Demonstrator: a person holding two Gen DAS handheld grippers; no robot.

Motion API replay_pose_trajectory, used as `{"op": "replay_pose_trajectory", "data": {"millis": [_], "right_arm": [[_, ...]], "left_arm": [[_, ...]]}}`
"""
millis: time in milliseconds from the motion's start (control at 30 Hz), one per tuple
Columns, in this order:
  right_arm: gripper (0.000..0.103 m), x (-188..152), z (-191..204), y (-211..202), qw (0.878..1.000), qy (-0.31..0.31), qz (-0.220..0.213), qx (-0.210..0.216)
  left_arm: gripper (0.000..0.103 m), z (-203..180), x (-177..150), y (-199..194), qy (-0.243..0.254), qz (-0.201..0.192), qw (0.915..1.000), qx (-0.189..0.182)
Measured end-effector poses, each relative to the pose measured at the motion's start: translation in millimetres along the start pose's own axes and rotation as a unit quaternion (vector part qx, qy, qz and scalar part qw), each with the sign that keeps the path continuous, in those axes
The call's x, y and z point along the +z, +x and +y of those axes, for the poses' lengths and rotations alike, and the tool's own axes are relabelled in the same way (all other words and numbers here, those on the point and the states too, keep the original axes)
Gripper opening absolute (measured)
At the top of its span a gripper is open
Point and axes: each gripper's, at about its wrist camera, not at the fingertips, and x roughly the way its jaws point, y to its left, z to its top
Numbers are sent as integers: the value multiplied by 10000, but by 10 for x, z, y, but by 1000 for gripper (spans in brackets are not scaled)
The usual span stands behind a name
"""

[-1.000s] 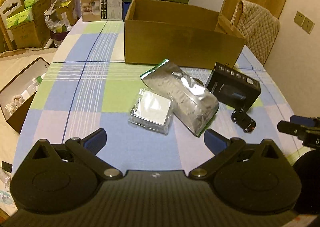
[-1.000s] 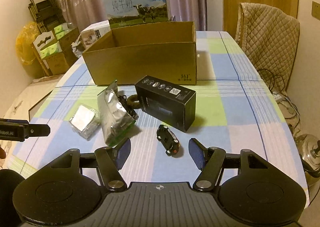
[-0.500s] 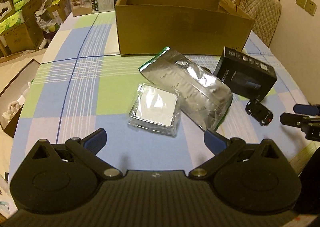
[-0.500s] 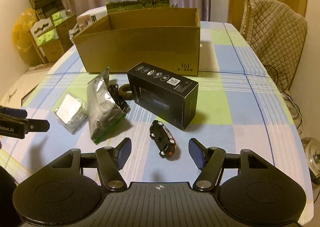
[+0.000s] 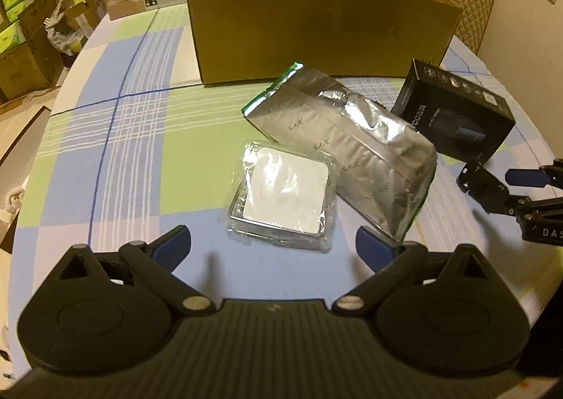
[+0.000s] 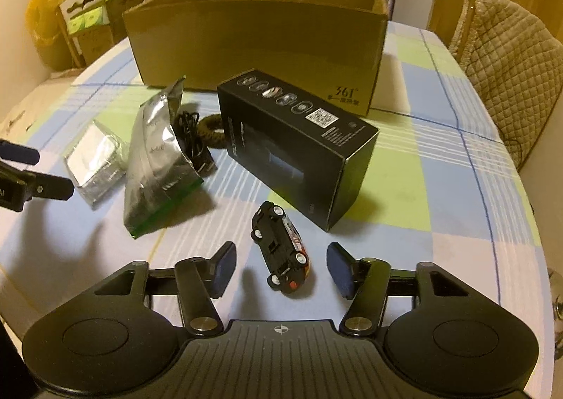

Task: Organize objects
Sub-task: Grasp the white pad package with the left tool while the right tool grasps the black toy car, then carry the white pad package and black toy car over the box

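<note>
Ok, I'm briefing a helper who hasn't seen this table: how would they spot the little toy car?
Start at the big open cardboard box at the back of the checked tablecloth, then come forward past the long black retail box. The small black toy car lies tipped on its side just in front of it, between the right gripper's closing fingers; it is the only thing with white wheels.

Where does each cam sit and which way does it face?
Left wrist: on the left gripper, angled down at the foil-wrapped square pack; own jaws open, right gripper at the right edge.
Right wrist: on the right gripper, angled down at the toy car; jaws closing, not touching it; left gripper's fingers at the left edge.
Shared: silver pouch, black box, cardboard box.
</note>
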Motion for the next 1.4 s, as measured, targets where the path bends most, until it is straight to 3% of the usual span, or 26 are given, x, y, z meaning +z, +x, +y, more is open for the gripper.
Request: {"op": "replay_pose_trajectory", "data": {"millis": [367, 533, 633, 1100, 1400], "right_arm": [[41, 34, 7, 226, 9995, -293, 96, -46], [26, 62, 56, 242, 9994, -328, 112, 10], [25, 73, 101, 247, 9992, -377, 114, -34], [24, 51, 143, 207, 9995, -292, 139, -3], [24, 67, 171, 58, 9998, -164, 52, 44]], "left_arm": [[92, 89, 44, 225, 97, 84, 9997, -186], [89, 83, 63, 283, 187, 91, 9995, -256], [88, 55, 91, 320, 282, 68, 9991, -311], [65, -64, 182, 423, 687, 182, 9970, -317], [64, -104, 125, 201, 552, 206, 9980, -220]]}}
